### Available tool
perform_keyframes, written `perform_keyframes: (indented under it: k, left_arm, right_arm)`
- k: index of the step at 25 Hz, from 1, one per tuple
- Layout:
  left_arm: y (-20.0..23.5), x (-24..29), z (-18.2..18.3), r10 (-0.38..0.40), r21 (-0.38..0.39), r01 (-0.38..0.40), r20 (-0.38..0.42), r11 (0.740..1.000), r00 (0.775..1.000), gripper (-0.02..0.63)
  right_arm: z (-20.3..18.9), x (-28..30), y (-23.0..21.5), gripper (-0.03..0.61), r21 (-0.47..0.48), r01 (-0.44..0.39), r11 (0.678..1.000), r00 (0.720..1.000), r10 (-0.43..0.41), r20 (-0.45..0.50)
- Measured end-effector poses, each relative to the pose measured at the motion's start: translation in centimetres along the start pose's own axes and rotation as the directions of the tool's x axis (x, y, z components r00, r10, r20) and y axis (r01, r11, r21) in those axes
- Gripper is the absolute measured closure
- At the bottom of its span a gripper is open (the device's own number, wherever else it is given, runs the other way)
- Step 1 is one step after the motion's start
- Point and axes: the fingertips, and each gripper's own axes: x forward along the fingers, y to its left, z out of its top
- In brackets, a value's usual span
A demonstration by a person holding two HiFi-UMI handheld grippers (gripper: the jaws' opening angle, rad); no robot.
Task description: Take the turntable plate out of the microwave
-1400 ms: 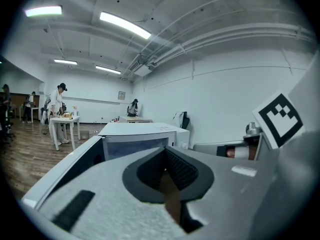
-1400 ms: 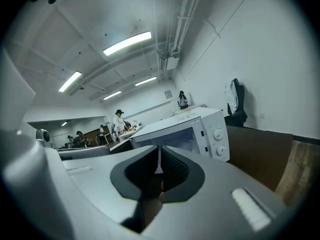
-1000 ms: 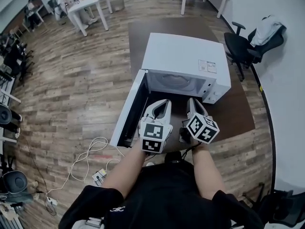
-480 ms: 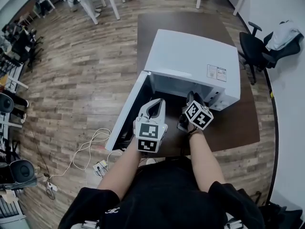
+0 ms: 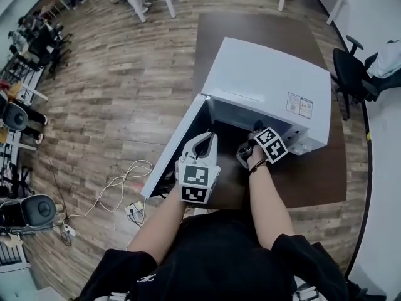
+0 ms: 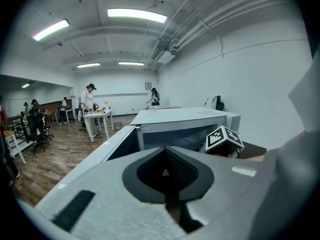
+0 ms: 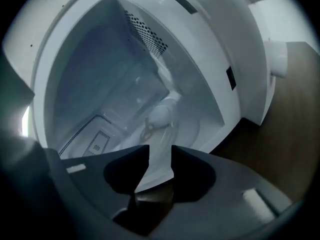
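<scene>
White microwave (image 5: 269, 83), glass plate (image 7: 192, 128) inside

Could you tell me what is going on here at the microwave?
A person with a gripper in each hand stands at a white microwave on a brown table. Its door is swung open. The right gripper is at the mouth of the cavity with its jaws opening and nothing between them. The glass turntable plate lies on the cavity floor, not yet touched. The left gripper hangs beside the door, shut and empty.
</scene>
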Motion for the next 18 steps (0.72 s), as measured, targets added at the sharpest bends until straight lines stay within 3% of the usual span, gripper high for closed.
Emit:
perform_keyframes:
  k: [7, 14, 18]
  left_arm:
    - [0.3, 0.5, -1.3, 0.012, -0.01, -0.012, -0.031, 1.0, 0.999, 0.603]
    - [0.0, 1.1, -2.2, -0.001, -0.018, 0.0, -0.054, 1.0, 0.999, 0.603]
    - [-0.3, 1.0, -2.3, -0.013, -0.014, 0.012, -0.056, 1.0, 0.998, 0.603]
  right_arm:
    - [0.1, 1.4, -0.1, 0.449, 0.053, -0.011, 0.999, 1.0, 0.012, -0.012]
    - [0.7, 2.3, -0.2, 0.451, 0.14, 0.076, 0.987, 0.996, -0.069, -0.05]
    - [1.0, 2.4, 0.1, 0.451, 0.227, 0.033, 0.973, 0.999, -0.027, -0.032]
